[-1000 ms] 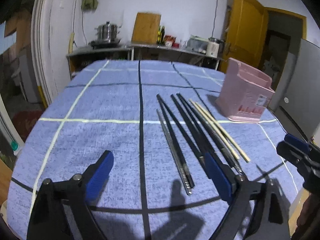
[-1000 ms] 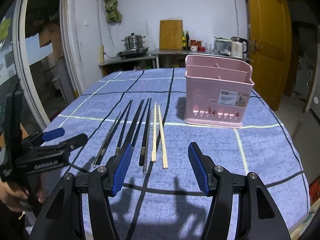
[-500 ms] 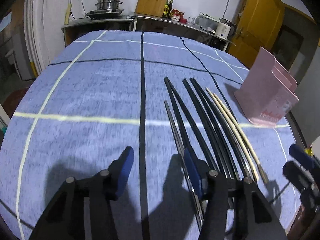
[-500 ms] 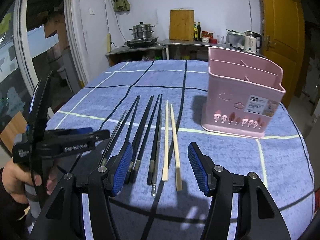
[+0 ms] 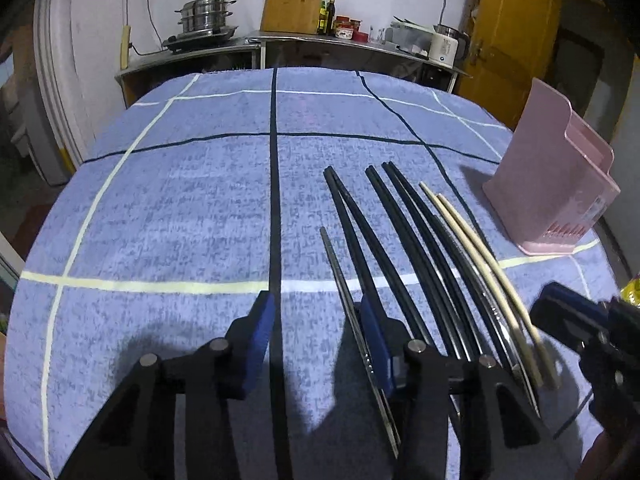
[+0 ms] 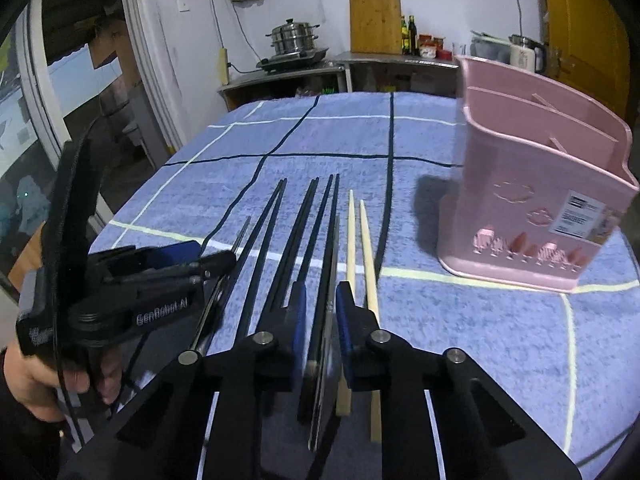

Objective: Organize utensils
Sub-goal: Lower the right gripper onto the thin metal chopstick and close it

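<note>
right gripper [image 6: 320,320] fingers closing on dark chopsticks [image 6: 326,264]; may nip several; left gripper [image 5: 316,340] half-open, closing, empty, metal chopstick [image 5: 340,276] could slip out

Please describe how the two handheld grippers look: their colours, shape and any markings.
Both are black plastic with blue pads on the fingers and silver pivot bolts. The left gripper carries pale "GenRobot.AI" lettering on its body, and a thin black cable hangs beside it. The right gripper has angular, branching black links.
</note>
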`<act>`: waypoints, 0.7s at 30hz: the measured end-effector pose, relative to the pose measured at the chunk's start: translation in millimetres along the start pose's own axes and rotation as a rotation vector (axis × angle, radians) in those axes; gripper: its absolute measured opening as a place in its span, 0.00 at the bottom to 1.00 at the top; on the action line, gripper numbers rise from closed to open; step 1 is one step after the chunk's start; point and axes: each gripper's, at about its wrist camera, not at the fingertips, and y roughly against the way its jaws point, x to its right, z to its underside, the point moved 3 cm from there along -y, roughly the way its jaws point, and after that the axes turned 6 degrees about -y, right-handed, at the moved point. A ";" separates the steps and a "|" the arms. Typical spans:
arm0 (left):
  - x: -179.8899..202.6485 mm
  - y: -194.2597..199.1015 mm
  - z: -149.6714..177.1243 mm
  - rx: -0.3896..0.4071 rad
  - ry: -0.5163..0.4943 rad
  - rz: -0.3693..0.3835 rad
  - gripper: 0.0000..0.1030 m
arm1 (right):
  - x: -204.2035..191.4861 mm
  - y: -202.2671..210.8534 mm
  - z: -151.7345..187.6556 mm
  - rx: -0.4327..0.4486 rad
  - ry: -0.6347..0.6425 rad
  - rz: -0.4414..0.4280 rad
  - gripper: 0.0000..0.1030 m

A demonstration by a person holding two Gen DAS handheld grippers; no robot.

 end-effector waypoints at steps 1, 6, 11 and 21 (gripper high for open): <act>0.6 0.1 0.2 0.000 -0.008 -0.011 0.43 | 0.2 -4.7 -3.3 -0.008 -0.007 -0.014 0.13; -7.5 0.9 0.0 0.005 0.007 0.001 0.34 | 2.0 -28.5 -12.8 -0.052 0.000 -0.022 0.10; -11.1 1.2 -0.2 0.008 0.010 0.019 0.32 | 11.7 -46.1 -16.3 -0.090 -0.028 -0.025 0.08; -10.6 0.9 -1.1 0.007 0.011 0.025 0.32 | 19.0 -56.1 -19.8 -0.114 -0.017 0.008 0.07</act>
